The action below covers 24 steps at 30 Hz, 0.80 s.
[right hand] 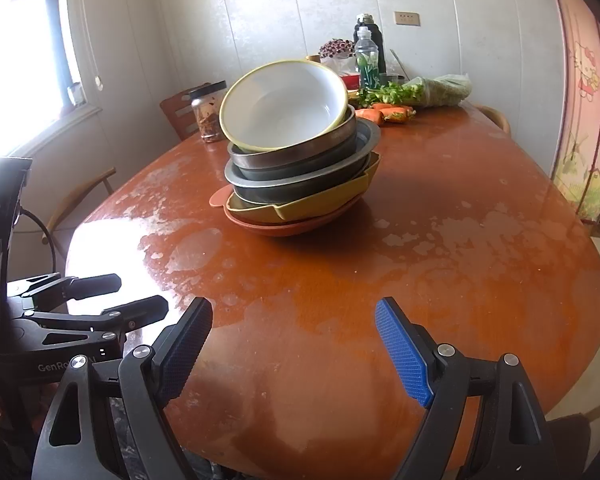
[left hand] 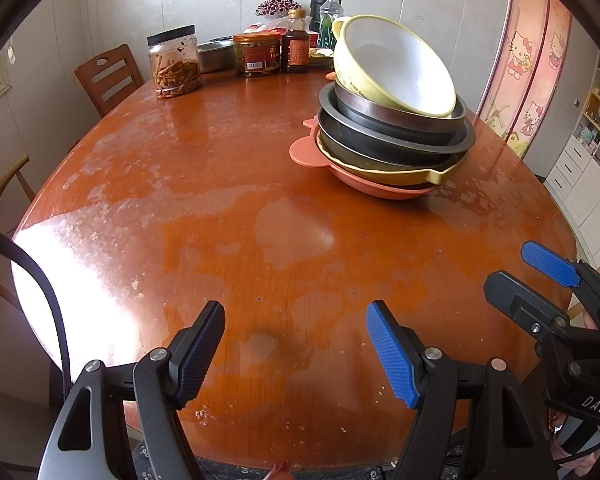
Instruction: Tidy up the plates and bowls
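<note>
Your worn, reddish-brown oval table (left hand: 228, 208) fills both views, with pale panelled walls behind and Hello Kitty sliding doors (left hand: 528, 68) at the right edge. Readable writing is scarce: "DAS" shows on your right gripper (left hand: 540, 276) at the left view's lower right, and "GenRo…" on your left gripper (right hand: 136, 292) at the right view's lower left; the jar labels are too small to read. The stack of bowls and plates (left hand: 392, 120) sits right of centre in the left view: a yellow, white-lined bowl (right hand: 284, 104) tilted on top, metal bowls below, a yellow dish and a coral plate at the bottom. At the upper left stand a black-lidded jar (left hand: 175, 62), an orange-lidded jar (left hand: 257, 54) and a sauce bottle (left hand: 296, 42). Carrots (right hand: 388, 114) and greens (right hand: 416, 94) lie behind the stack. Nothing lies between you and the stack. Both tongs stand parted, holding nothing.
</note>
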{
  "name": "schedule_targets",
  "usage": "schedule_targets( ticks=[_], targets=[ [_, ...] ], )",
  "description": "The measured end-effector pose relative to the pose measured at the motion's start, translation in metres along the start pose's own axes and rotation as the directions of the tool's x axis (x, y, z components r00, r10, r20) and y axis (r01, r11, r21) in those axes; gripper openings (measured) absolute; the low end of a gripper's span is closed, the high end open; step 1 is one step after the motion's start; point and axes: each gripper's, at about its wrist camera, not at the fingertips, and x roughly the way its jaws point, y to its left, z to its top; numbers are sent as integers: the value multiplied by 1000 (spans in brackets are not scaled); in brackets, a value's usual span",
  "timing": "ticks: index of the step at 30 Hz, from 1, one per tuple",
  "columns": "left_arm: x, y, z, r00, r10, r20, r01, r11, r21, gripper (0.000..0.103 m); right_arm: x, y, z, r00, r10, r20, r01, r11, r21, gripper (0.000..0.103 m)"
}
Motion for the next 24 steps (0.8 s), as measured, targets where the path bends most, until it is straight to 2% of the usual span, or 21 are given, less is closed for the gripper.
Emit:
schedule_targets(
  ticks=[24],
  targets=[
    [1, 1, -1, 1000, -2, -9, 2, 1000, -2, 73, 1, -1, 0, 1000, -1, -3, 1, 1000, 1, 85]
  ],
)
